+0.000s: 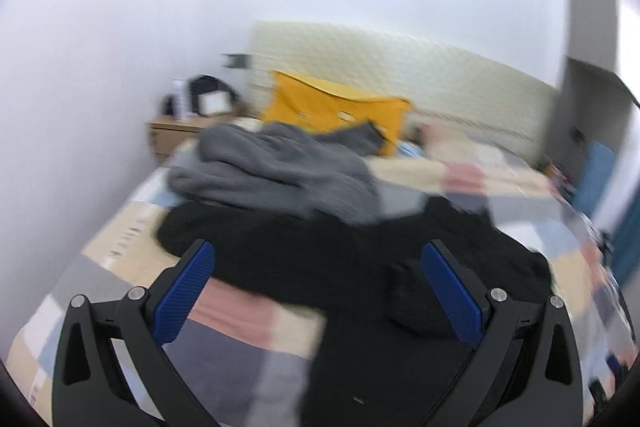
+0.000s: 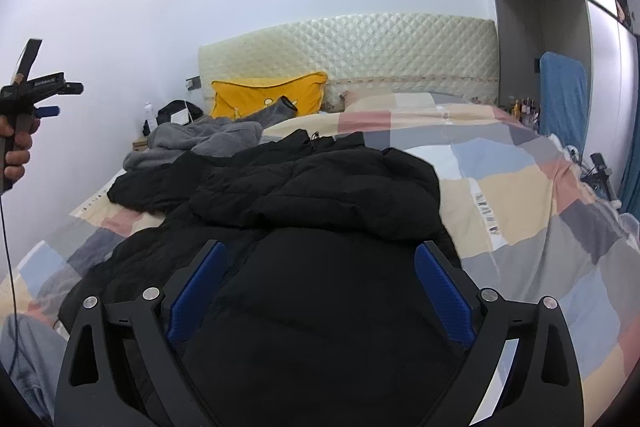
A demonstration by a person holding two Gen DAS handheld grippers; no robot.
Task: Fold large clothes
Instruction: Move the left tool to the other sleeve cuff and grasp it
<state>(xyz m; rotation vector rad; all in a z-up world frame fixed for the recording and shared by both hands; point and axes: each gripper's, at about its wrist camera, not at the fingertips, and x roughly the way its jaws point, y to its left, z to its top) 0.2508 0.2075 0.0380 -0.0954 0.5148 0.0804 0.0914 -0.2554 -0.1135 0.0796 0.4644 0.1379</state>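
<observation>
- Presently, the right gripper [image 2: 320, 263] angles downward over the black jacket [image 2: 304, 187], jaws spread wide, pads clear of the fabric.
- The left gripper [image 1: 318, 263], jaws likewise apart and gripping nothing, is held raised in a hand [image 2: 16, 151] off the bed's [image 2: 520, 187] left edge.
- Jacket lies mid-bed; grey garment [image 2: 200, 139] beyond it, toward the headboard.

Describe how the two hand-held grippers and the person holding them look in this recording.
Both the left hand-held gripper and the right hand-held gripper have matte black angular linkages with silver pivot bolts and ribbed blue pads. From the right wrist view, the left unit's black body carries small white lettering, too small to read, and a thin dark cable hangs below it. The person wears grey trousers.
</observation>
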